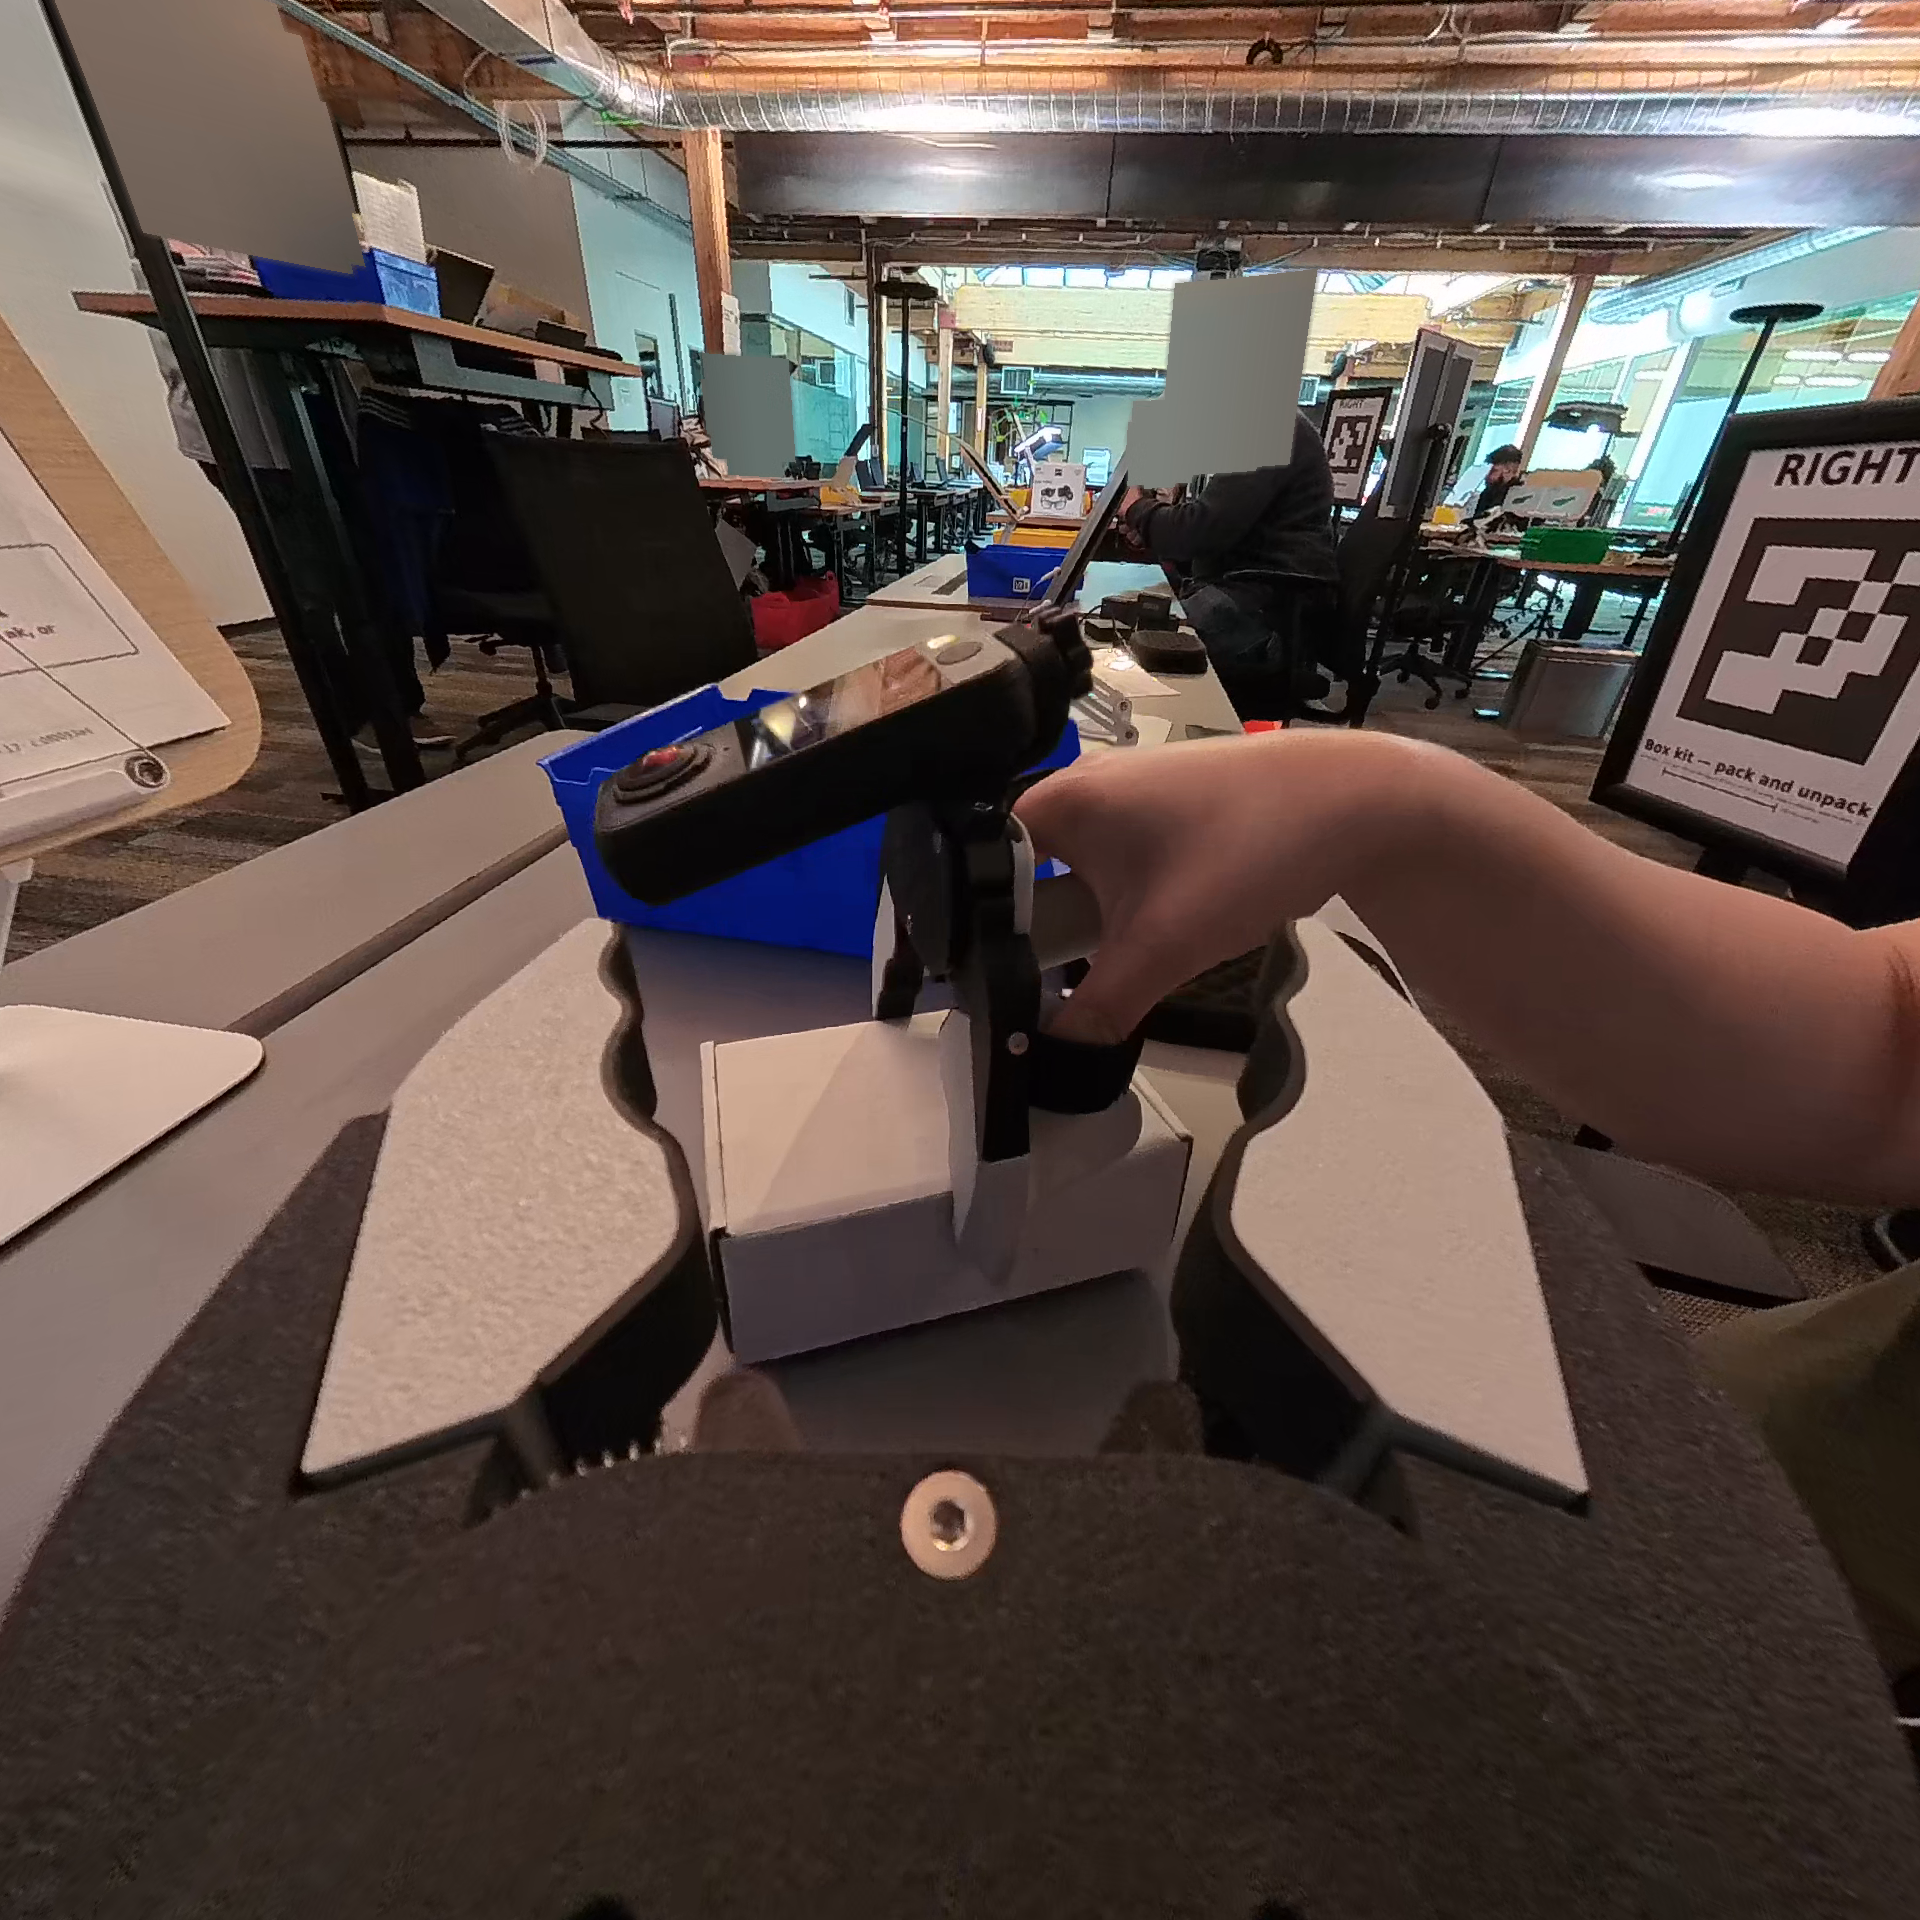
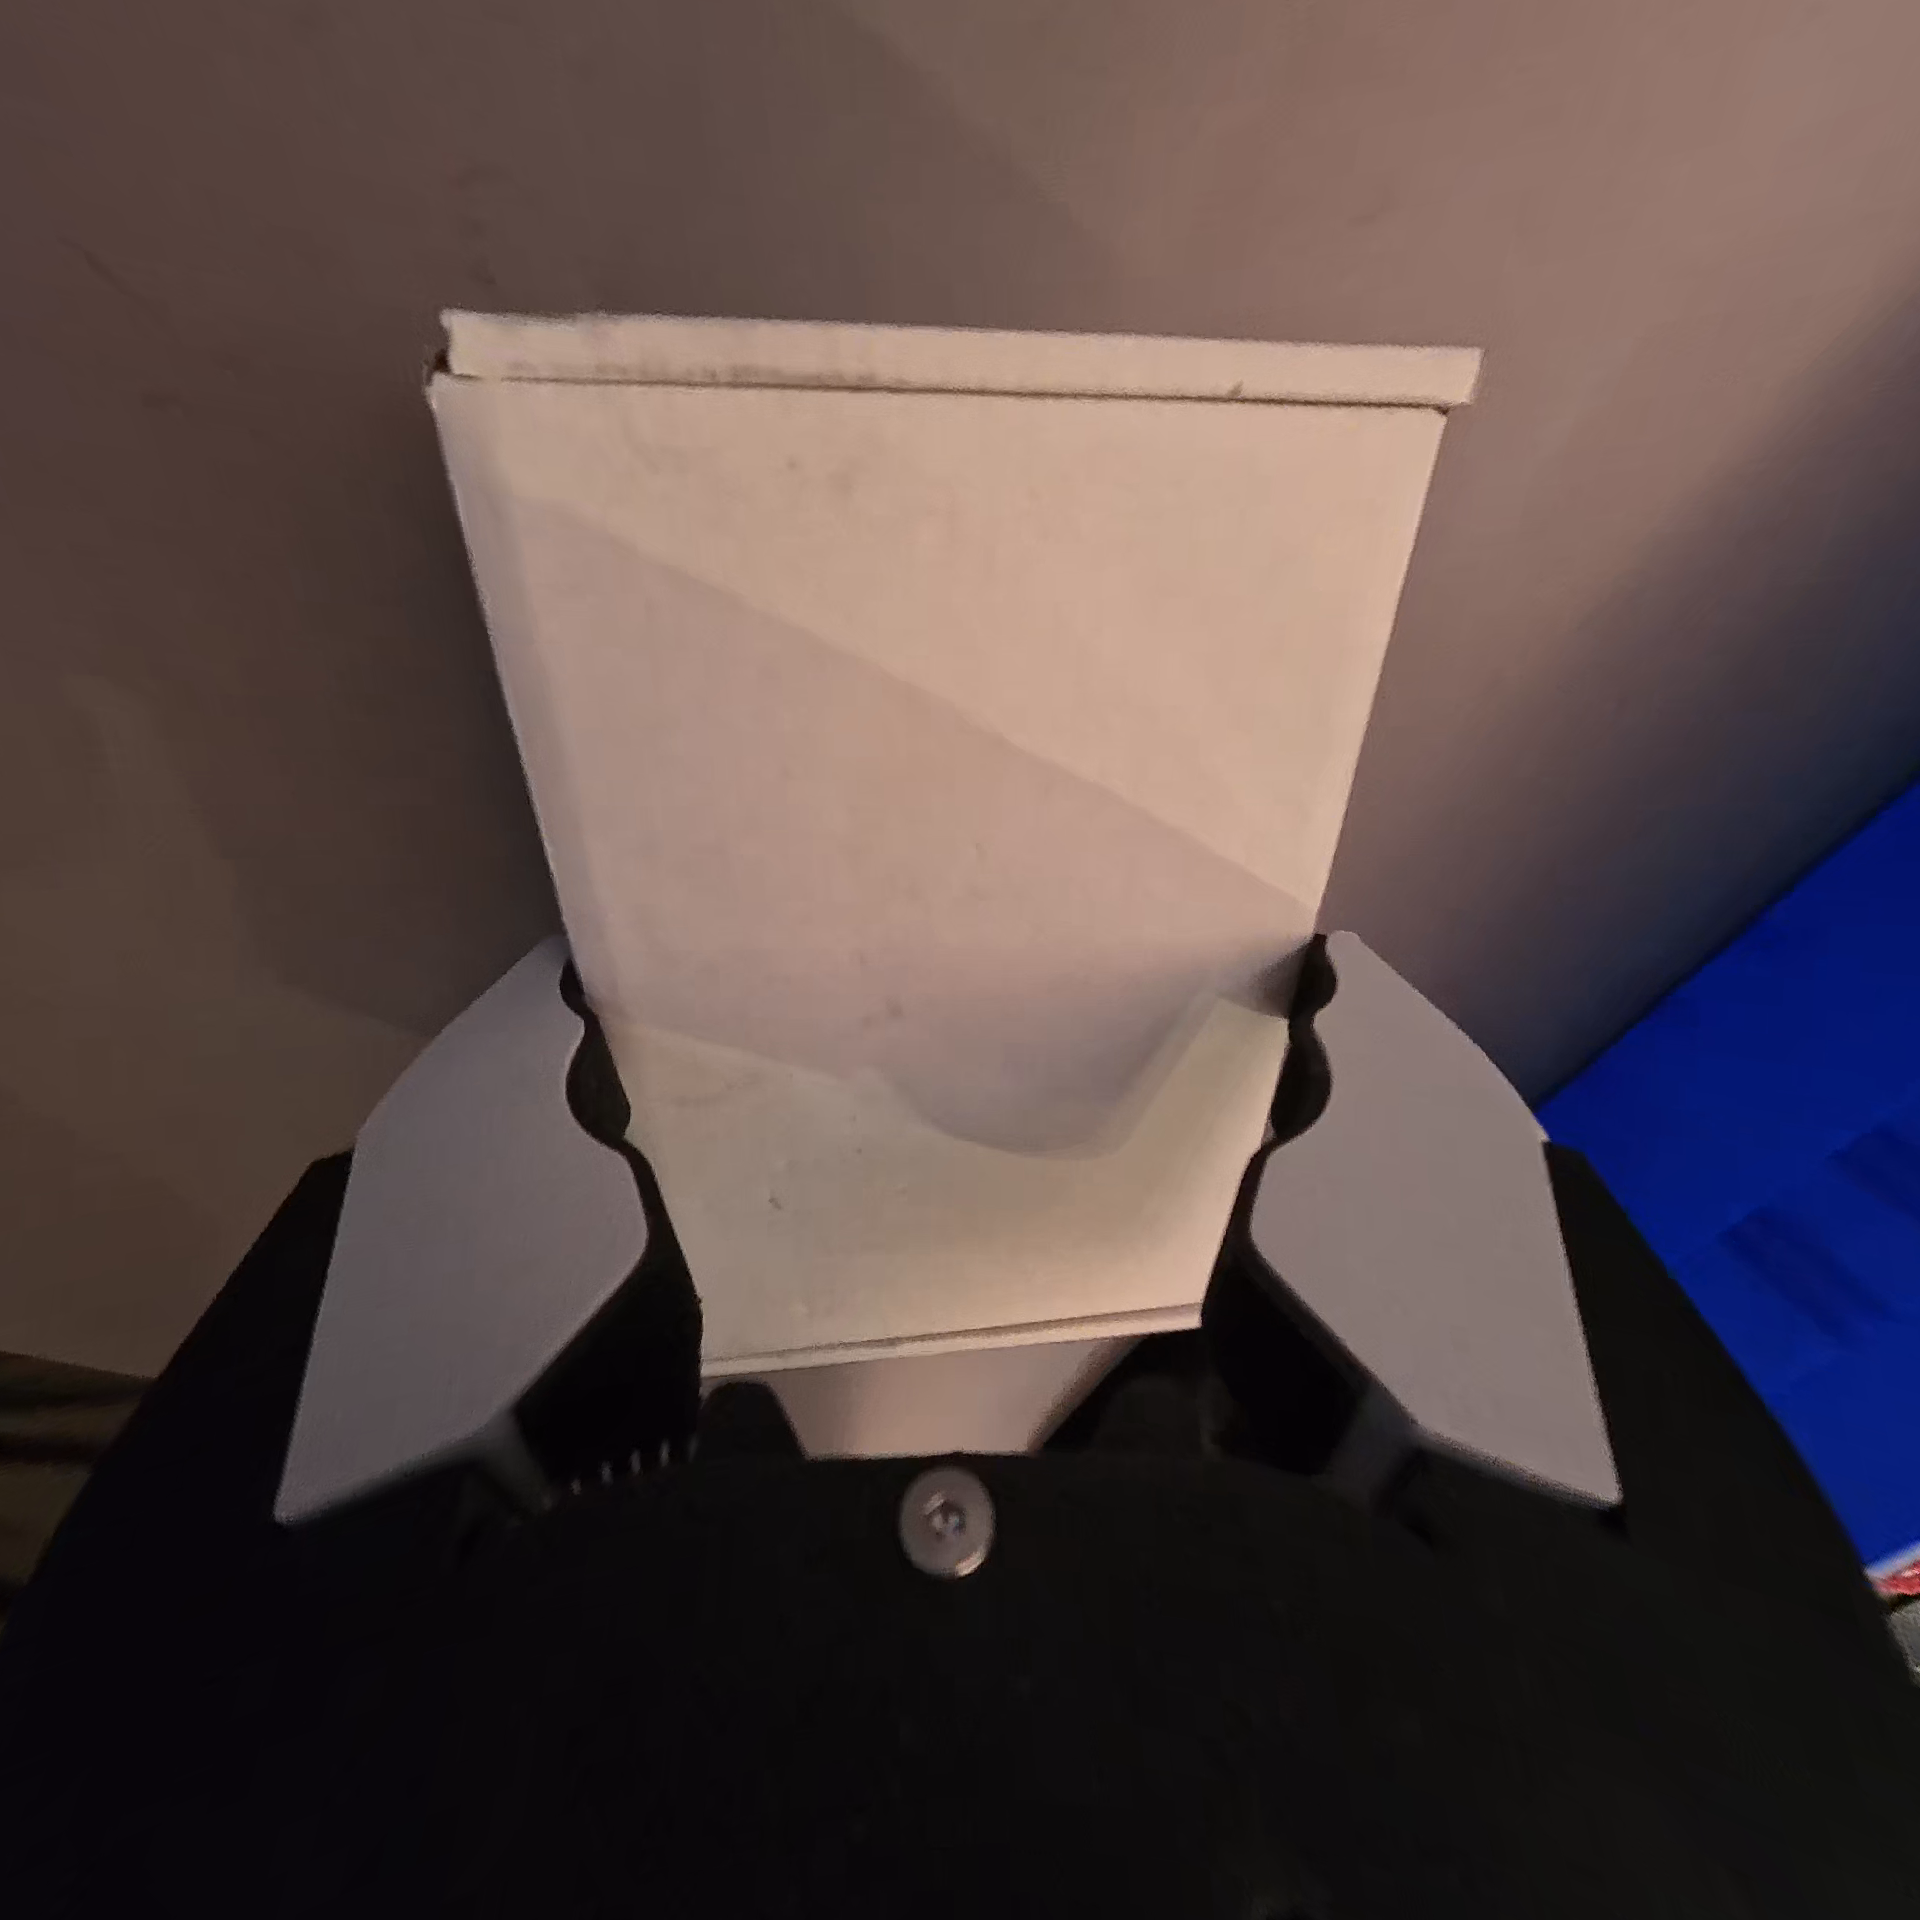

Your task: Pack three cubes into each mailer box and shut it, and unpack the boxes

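In the left wrist view, the left hand-held gripper [image 1: 940,1039] hovers low over the grey worktop [image 1: 312,935] with its two fingers spread wide, holding nothing. Between them, but touching neither, a closed white mailer box [image 1: 862,1174] sits flat on the worktop. The right hand-held gripper [image 1: 987,1195] comes down on this box from above, gripped by a person's right hand [image 1: 1164,894], with one of its fingers running down the box's near face. A black camera [image 1: 821,758] is mounted on top of that gripper and tilts toward the left. Just behind the box stands a blue bin [image 1: 727,883], toward the far edge of the worktop. At the right stands a black-framed sign [image 1: 1808,644] with a black-and-white marker pattern. Another white sheet [image 1: 62,675] leans at the left edge. Beyond are office desks, chairs and a seated person [image 1: 1247,540].

In the right wrist view, the right hand-held gripper [image 2: 940,1049] looks straight down on the same mailer box [image 2: 935,779], whose closed lid fills the middle of the frame. Its two fingers stand against the box's opposite side walls near the end closest to the camera, pinching the box across its width. The box rests on the grey worktop [image 2: 260,520], and part of the blue bin [image 2: 1766,1091] shows toward the right edge. This view is dim and slightly soft.
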The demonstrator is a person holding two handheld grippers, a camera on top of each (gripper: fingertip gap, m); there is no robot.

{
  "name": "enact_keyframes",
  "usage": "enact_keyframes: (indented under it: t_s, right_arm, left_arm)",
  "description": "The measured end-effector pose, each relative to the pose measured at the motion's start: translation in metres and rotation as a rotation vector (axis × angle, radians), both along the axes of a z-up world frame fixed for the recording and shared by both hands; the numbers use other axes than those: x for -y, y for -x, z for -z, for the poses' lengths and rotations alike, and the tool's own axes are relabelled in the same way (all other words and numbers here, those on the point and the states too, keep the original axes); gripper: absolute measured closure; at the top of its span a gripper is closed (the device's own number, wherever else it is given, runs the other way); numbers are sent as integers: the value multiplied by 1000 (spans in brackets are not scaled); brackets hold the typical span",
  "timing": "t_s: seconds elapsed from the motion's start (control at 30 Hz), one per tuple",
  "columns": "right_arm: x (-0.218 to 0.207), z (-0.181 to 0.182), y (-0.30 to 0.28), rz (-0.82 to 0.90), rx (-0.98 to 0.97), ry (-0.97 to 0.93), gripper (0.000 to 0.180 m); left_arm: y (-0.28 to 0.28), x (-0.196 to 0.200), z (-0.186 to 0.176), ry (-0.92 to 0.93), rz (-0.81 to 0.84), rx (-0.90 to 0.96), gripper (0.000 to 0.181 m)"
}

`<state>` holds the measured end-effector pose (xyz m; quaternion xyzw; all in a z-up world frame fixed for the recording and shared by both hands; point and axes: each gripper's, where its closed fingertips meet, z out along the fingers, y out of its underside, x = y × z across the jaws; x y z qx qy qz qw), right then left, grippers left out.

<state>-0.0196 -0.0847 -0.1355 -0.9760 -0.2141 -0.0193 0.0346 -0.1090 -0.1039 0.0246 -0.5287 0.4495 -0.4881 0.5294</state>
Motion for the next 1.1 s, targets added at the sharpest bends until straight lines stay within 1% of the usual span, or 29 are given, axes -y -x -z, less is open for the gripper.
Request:
enact_keyframes:
  t_s: [0.17,0.37,0.57,0.8,0.93,1.1]
  right_arm:
    - [-2,-5,-3,-19,10,-15,55]
    - [9,2,-11,-40,55,69,55]
    - [8,-3,-8,-53,22,44,56]
    - [5,-23,-12,-78,36,-13,56]
    - [3,-35,-20,-81,56,-13,56]
    - [-7,-70,-31,-90,55,-38,56]
  left_arm:
    - [0,-1,1,3,-2,-1,70]
    - [0,-2,2,7,-3,-1,70]
    - [0,-1,2,1,-2,-5,70]
    - [0,-1,1,4,-1,1,70]
    - [1,-2,0,8,-2,10,69]
    - [-1,-1,2,12,2,1,69]
